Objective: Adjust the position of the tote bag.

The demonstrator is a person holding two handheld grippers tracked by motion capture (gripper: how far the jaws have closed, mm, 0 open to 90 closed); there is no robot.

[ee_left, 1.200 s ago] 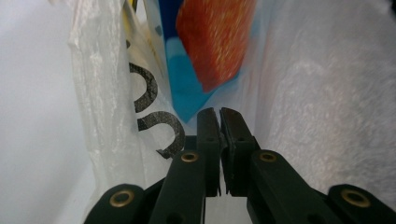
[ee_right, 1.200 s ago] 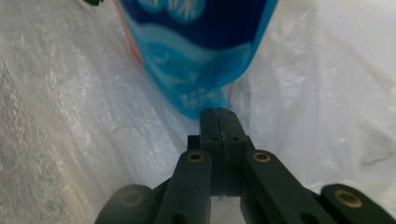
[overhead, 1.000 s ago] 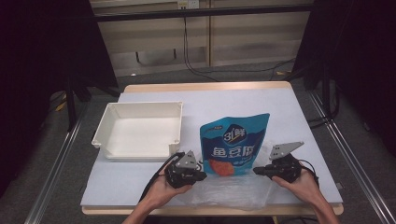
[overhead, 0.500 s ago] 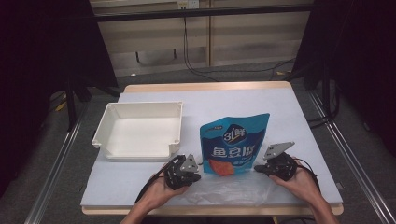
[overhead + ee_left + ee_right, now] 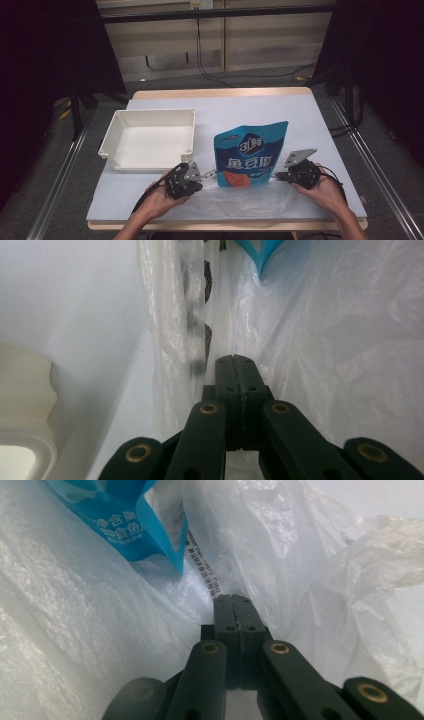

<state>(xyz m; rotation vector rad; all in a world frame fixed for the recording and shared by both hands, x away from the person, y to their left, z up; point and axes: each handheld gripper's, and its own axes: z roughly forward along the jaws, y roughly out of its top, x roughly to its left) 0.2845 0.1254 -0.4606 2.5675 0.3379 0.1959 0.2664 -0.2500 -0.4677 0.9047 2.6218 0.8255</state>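
Note:
A blue snack pouch [image 5: 251, 154] lies on the table with its lower end inside the mouth of a clear plastic bag [image 5: 240, 199]. My left gripper [image 5: 204, 176] sits at the bag's left edge. In the left gripper view its jaws [image 5: 234, 360] are pressed together with the thin film [image 5: 175, 340] pinched there. My right gripper [image 5: 280, 176] is at the bag's right edge, jaws [image 5: 233, 600] shut on the film [image 5: 280, 555], with a corner of the blue pouch [image 5: 135, 530] just ahead.
A white rectangular tray [image 5: 150, 139] stands at the left, just beyond my left hand. A pale cloth [image 5: 260, 107] covers the wooden table. The person's forearms come in over the front edge [image 5: 225, 225].
My left gripper has shifted a little to the left with the bag's edge. The right gripper has hardly moved.

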